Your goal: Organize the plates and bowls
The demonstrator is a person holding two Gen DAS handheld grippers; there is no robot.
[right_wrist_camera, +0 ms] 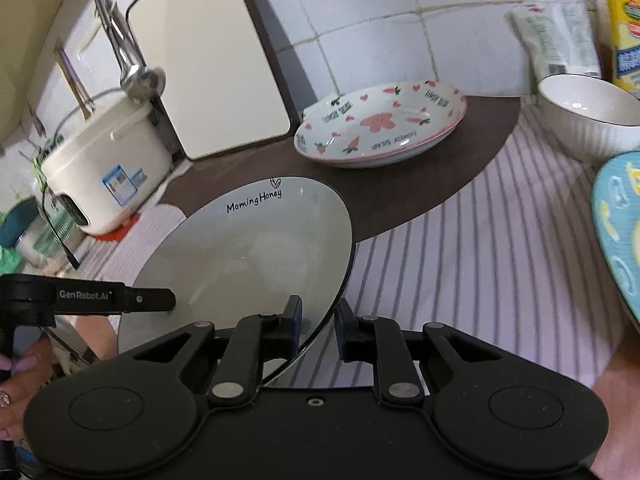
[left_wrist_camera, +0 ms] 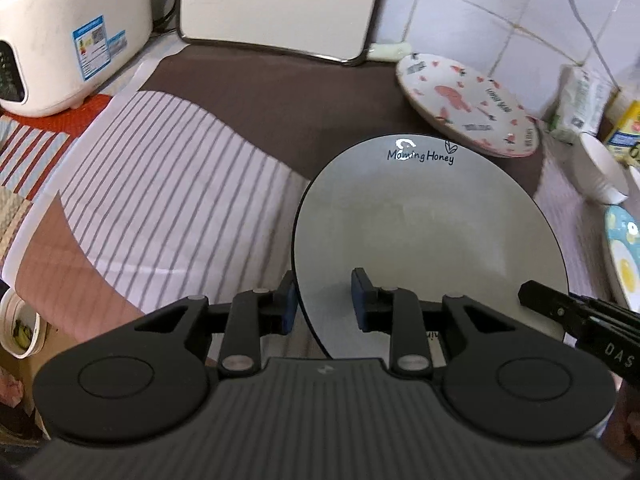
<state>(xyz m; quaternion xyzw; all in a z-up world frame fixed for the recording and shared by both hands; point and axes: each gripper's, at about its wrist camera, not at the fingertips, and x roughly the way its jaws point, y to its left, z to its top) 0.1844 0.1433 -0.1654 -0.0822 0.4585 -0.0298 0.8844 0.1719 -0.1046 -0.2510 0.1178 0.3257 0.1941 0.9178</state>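
Item: grey plate [left_wrist_camera: 432, 240] lettered "Morning Honey", carried by two grippers at once. Left gripper [left_wrist_camera: 325, 302]: jaws straddle the plate's near left rim, one blue pad under the edge and the other on the upper face, drawn close and, by the look of it, clamped on the rim, though the under-side contact is hidden. Right gripper [right_wrist_camera: 318, 330]: jaws likewise set over the plate's near right rim, one pad on the face, the other just outside the edge; they read as closed on the rim, with the same reservation. The plate rides tilted, far edge raised, and appears lifted clear of the striped cloth [left_wrist_camera: 168, 184] that covers the counter. Beyond the jaws, straight ahead: pink carrot-print plate [right_wrist_camera: 380, 124], lying on the brown part of the cloth, apart from the grey plate. Ahead and to the right of the right jaws: white ribbed bowl [right_wrist_camera: 592, 120]; nearer on that side, blue patterned plate [right_wrist_camera: 616, 232], only partly in frame. Ahead and left: white rice cooker [left_wrist_camera: 68, 36] and a cream cutting board [left_wrist_camera: 280, 4] leaning at the tiled wall. Step in hand, as judged: two-handed transport of the grey plate toward a stacking place. Next move calls for both grips held even, the plate levelled, then lowered squarely onto its destination, probably the carrot-print plate, before either pair of jaws lets go.
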